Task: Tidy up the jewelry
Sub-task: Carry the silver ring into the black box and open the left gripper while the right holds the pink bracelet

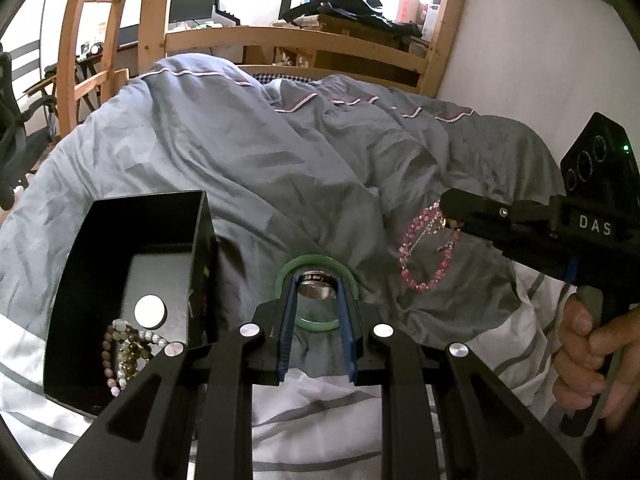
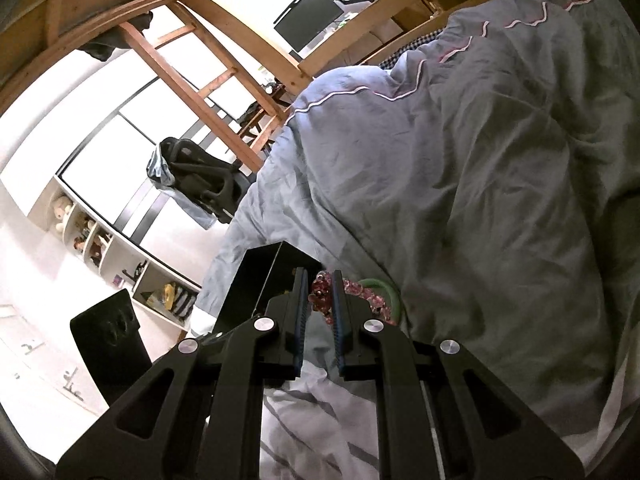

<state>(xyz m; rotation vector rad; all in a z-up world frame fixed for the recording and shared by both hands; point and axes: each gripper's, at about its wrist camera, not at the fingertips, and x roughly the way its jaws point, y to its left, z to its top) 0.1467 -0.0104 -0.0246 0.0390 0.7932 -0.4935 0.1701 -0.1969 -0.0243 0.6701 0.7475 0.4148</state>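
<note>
Our right gripper [image 2: 320,294] pinches the pink beaded bracelet [image 1: 424,254], dangling above the grey duvet [image 1: 280,168]; left gripper [image 1: 316,288] clamps the steel ring [image 1: 316,285]. We carry both gently over the open black box [image 1: 132,256].

We see a glossy black plastic box [image 1: 132,264], a smooth green bangle [image 1: 316,264], a shiny metal ring [image 1: 316,285], faceted pink glassy beads [image 1: 424,256], and a matt, creased cloth duvet [image 1: 256,168].
</note>
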